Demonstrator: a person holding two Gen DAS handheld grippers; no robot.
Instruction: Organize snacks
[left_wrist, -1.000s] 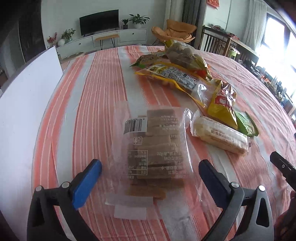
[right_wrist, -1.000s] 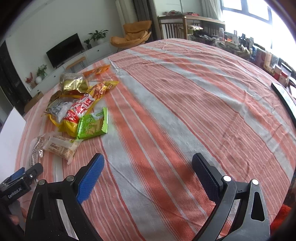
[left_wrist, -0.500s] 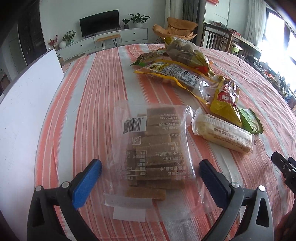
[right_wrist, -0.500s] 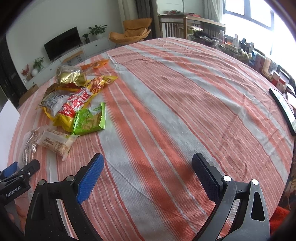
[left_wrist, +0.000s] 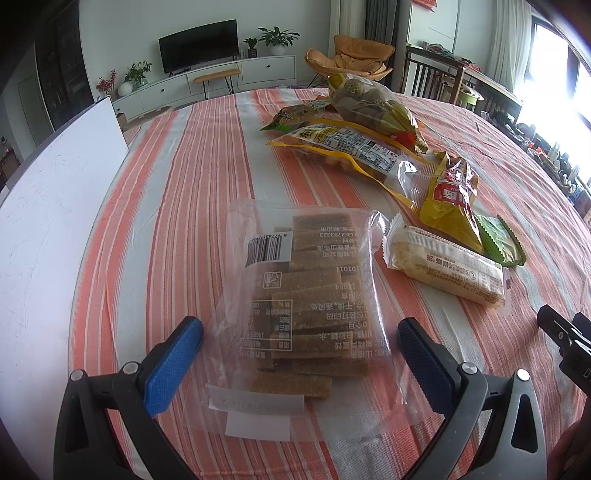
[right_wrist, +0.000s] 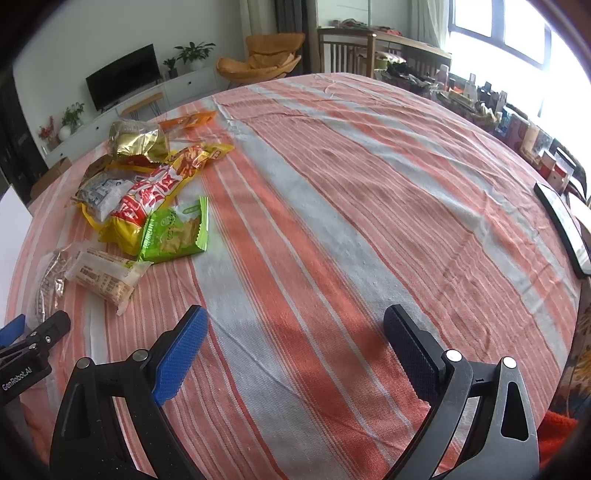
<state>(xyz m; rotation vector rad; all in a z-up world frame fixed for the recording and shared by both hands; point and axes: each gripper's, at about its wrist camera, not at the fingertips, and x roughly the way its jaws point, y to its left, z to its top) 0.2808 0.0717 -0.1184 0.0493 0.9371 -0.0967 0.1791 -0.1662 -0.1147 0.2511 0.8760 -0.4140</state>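
Observation:
A clear bag of brown biscuit bars (left_wrist: 314, 295) lies flat on the striped cloth, its near end between the spread blue fingers of my left gripper (left_wrist: 295, 350), which is open. To its right lies a white wrapped bar (left_wrist: 447, 269), then a green packet (left_wrist: 498, 240), a yellow-red bag (left_wrist: 450, 199), a long yellow bag (left_wrist: 354, 147) and a bag of round sweets (left_wrist: 373, 103). My right gripper (right_wrist: 295, 354) is open over bare cloth, well right of the snack pile (right_wrist: 147, 192).
A white board (left_wrist: 48, 206) lies along the table's left edge. A dark flat object (right_wrist: 561, 229) sits at the table's far right rim. The striped tablecloth (right_wrist: 351, 184) spreads wide to the right of the snacks. Chairs and a TV stand beyond.
The left gripper has eased forward, so the biscuit bag sits slightly deeper between its fingers. The right gripper's view has turned a little, shifting the snack pile rightward and lower.

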